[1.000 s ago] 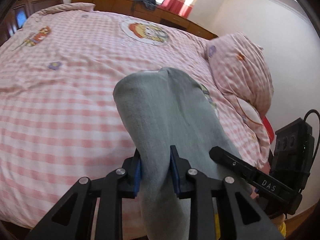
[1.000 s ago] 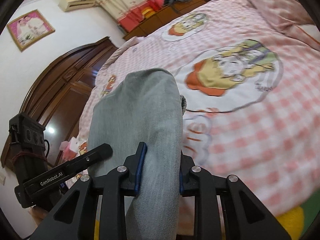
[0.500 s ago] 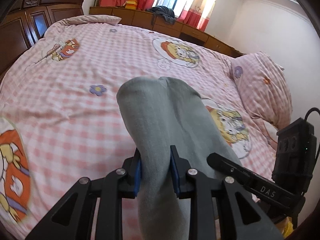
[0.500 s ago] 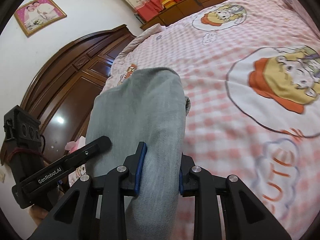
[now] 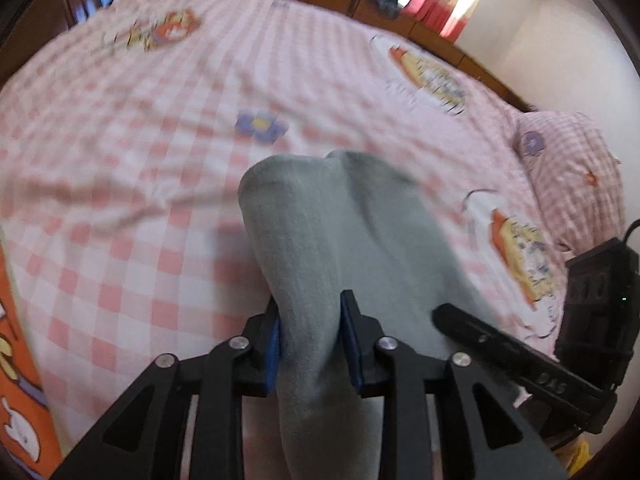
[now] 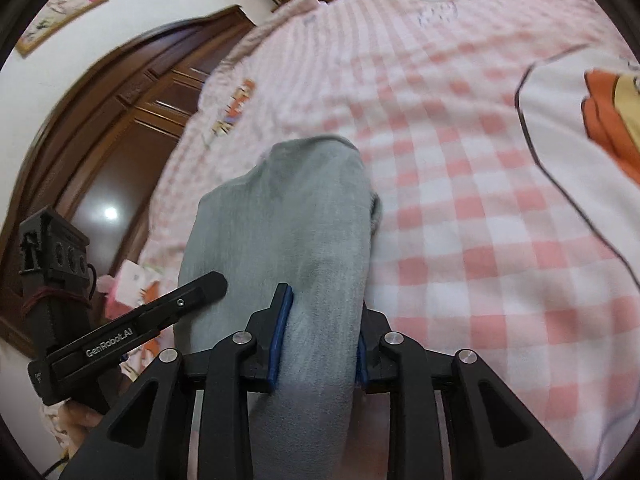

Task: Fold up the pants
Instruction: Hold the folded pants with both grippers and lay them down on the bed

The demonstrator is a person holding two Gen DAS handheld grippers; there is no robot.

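Grey pants (image 5: pixel 336 240) bulge forward out of my left gripper (image 5: pixel 311 334), which is shut on the cloth between its blue pads. In the right wrist view the same grey pants (image 6: pixel 288 224) drape over my right gripper (image 6: pixel 320 340), shut on them too. Both grippers hold the cloth raised above the pink checked bed (image 5: pixel 120 168). The right gripper (image 5: pixel 520 356) shows at the right edge of the left wrist view, and the left gripper (image 6: pixel 132 332) at the lower left of the right wrist view. How the pants hang below the fingers is hidden.
The bed cover (image 6: pixel 460 200) carries cartoon prints and spreads wide ahead. A pink checked pillow (image 5: pixel 576 168) lies at the right. Dark wooden wardrobe doors (image 6: pixel 120 152) stand left of the bed. A low wooden cabinet (image 5: pixel 400 16) and red curtains run along the far wall.
Both grippers have carried the pants forward and lower over the bed, so the checks look larger and closer. Their grip on the cloth has not changed.
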